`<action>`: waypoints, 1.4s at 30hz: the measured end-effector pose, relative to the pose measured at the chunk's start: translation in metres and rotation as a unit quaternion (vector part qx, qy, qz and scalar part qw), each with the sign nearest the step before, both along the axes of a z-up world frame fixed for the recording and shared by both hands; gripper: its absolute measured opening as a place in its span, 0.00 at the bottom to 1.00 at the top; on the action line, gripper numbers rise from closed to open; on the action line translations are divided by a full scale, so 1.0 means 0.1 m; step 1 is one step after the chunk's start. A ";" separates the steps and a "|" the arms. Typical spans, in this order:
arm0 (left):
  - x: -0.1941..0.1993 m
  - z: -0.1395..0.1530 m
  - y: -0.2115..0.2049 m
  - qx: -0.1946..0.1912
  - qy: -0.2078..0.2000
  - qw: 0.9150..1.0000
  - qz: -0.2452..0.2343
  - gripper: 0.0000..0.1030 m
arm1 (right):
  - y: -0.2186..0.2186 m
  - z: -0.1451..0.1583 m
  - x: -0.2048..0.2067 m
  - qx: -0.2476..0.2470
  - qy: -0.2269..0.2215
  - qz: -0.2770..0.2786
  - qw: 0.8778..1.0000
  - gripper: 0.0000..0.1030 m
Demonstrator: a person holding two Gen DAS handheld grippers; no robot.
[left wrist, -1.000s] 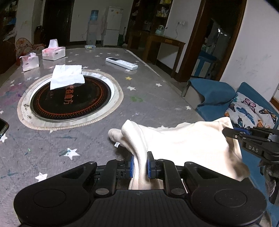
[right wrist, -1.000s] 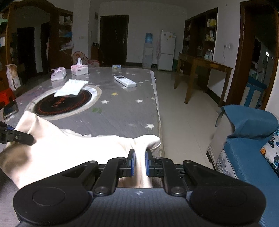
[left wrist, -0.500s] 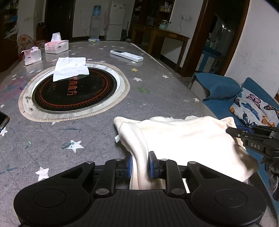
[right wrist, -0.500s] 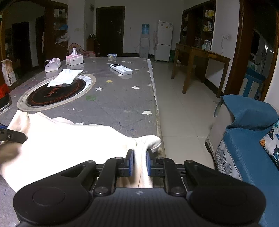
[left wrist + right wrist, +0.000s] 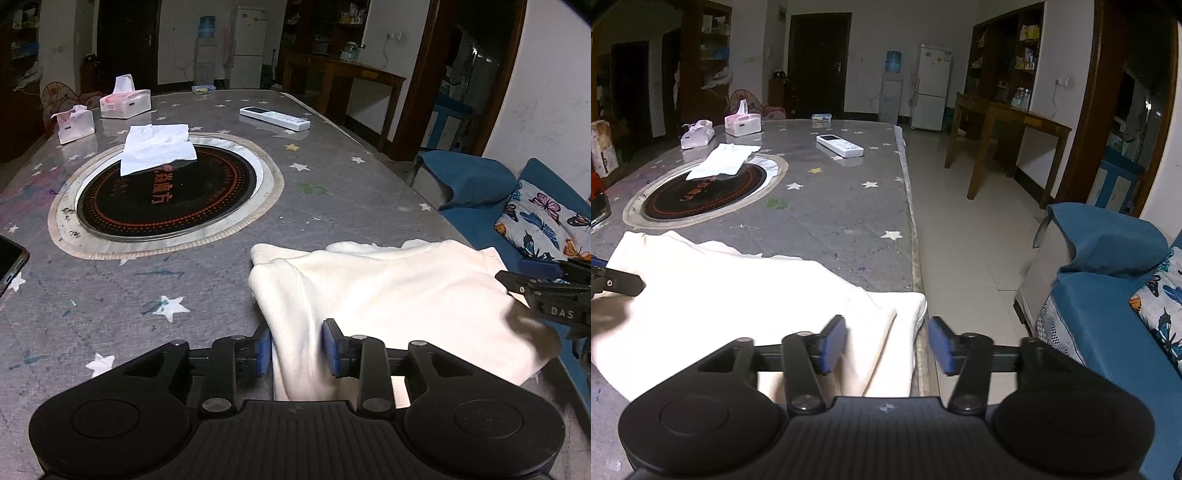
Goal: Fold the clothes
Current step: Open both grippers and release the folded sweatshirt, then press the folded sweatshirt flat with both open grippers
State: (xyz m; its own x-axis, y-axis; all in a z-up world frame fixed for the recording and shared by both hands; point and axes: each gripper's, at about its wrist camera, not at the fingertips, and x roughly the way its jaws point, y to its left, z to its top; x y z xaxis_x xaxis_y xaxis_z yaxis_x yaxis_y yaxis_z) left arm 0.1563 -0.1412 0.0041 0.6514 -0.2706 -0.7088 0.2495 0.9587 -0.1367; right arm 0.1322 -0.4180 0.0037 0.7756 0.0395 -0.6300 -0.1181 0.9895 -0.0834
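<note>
Left gripper: bottom centre of the left wrist view; jaws parted a little, with a bunched fold of the cream garment running between the blue pads; whether the pads press the cloth cannot be told

Right gripper: bottom centre of the right wrist view; jaws wide apart; the garment's corner lies between the pads, touching neither clearly; the gripper also shows at the right edge of the left wrist view

Garment: cream cloth spread on the near end of the table; lower centre and right in the left wrist view, lower left in the right wrist view; its right edge lies at the table's edge

Table: grey cover with white stars; a round black hotplate in the left middle of the left wrist view

Other things: a white cloth lying on the hotplate's far rim; two tissue packs in the upper left; a white remote upper centre; a blue sofa at right in the right wrist view
</note>
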 end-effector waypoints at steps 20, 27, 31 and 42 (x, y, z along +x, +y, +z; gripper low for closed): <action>-0.08 -0.02 0.13 0.023 -0.009 0.999 0.026 0.67 | 0.61 0.04 -0.41 0.037 -0.006 0.084 0.996 0.98; -0.14 -0.02 0.17 0.027 -0.010 0.999 0.029 0.71 | 0.79 -0.02 -0.47 0.031 0.001 0.088 0.996 1.00; -0.18 -0.02 0.20 0.027 -0.010 0.999 0.033 0.75 | 0.85 -0.03 -0.50 0.031 0.000 0.088 0.996 1.00; -0.31 -0.01 0.26 0.026 -0.008 0.999 0.041 0.86 | 0.88 -0.08 -0.63 0.043 0.002 0.080 0.996 1.00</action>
State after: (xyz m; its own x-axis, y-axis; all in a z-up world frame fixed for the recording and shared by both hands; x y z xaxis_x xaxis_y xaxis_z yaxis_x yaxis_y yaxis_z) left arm 0.1248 -0.1148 0.0028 0.6819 -0.1786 -0.7093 0.1715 0.9817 -0.0823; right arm 0.0689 -0.3304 -0.0040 0.7528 0.2157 -0.6219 -0.2749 0.9615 0.0007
